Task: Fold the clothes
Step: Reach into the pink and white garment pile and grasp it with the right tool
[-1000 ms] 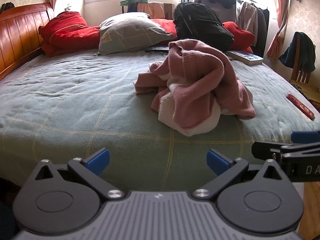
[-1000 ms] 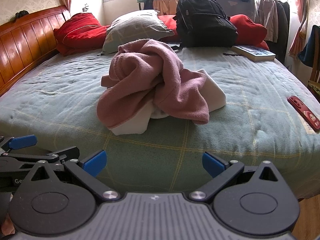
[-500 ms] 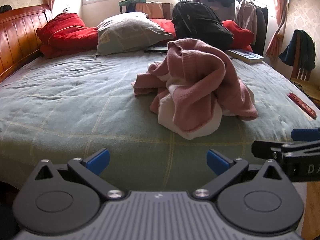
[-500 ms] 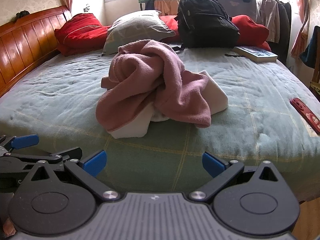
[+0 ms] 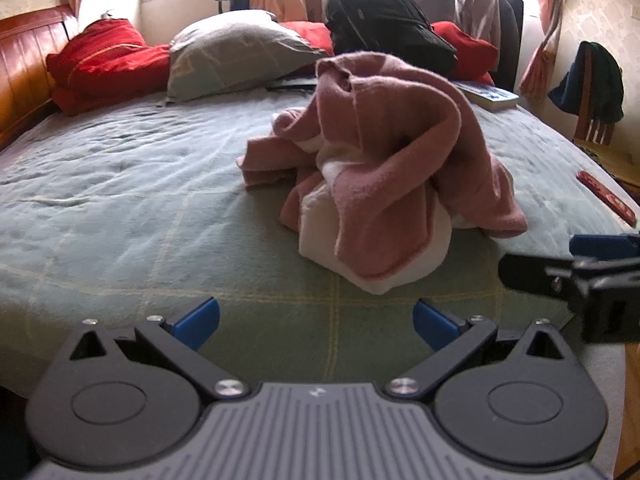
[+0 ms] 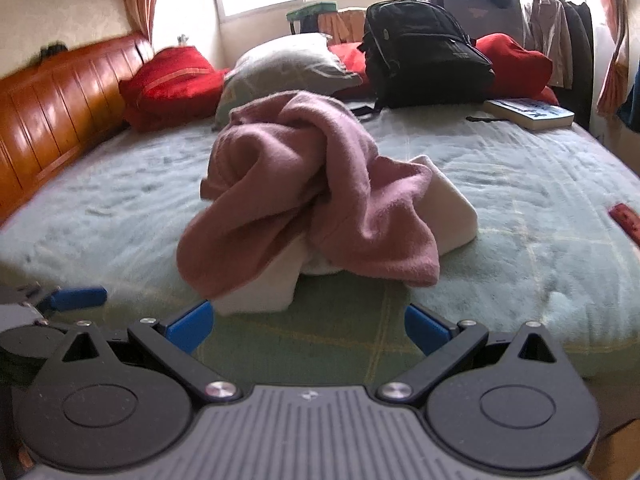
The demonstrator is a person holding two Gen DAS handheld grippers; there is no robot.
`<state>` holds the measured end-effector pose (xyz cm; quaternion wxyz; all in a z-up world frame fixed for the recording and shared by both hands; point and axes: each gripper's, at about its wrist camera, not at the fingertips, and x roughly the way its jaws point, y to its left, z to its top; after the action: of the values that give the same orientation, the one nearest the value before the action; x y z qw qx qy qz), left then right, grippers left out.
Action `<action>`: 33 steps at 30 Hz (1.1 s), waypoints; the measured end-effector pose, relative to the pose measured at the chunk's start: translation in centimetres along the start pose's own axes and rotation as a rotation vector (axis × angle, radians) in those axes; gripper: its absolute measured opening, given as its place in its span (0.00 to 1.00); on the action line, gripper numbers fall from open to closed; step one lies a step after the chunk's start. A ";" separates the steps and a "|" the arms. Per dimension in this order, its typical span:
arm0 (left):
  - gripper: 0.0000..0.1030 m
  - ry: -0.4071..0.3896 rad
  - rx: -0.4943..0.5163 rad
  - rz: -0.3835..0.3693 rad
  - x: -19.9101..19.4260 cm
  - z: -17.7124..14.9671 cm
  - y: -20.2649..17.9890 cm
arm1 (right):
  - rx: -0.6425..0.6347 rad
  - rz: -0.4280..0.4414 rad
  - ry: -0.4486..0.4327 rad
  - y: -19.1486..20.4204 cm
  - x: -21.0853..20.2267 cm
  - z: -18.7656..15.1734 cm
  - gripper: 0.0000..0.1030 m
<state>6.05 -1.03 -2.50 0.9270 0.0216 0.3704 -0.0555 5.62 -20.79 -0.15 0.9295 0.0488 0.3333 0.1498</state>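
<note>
Left gripper: jaws spread wide, holding nothing, positioned over the near edge of the bed with the green checked blanket. Right gripper: jaws spread wide, holding nothing, alongside the left. The crumpled pink fleece garment with white lining lies heaped on the blanket near the bed's middle, just ahead of both grippers and touched by neither. A black backpack stands behind it.

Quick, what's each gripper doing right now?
Left gripper: open, holding nothing.
Right gripper: open, holding nothing, short of the pink garment.
</note>
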 end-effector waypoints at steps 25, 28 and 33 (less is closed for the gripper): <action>0.99 -0.019 0.047 -0.079 4.6 4.9 0.2 | -0.019 -0.053 0.004 -4.8 6.2 4.9 1.00; 0.99 -0.003 0.072 -0.093 5.5 5.2 0.1 | -0.022 -0.052 0.024 -4.8 7.6 5.2 1.00; 0.99 0.022 0.082 -0.118 7.0 5.5 0.2 | -0.062 -0.049 0.045 -4.5 9.6 5.3 1.00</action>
<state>14.89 -1.89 -3.36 0.9164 0.0382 0.3784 -0.1251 17.07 -22.05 -2.72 0.9263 0.0083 0.3503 0.1385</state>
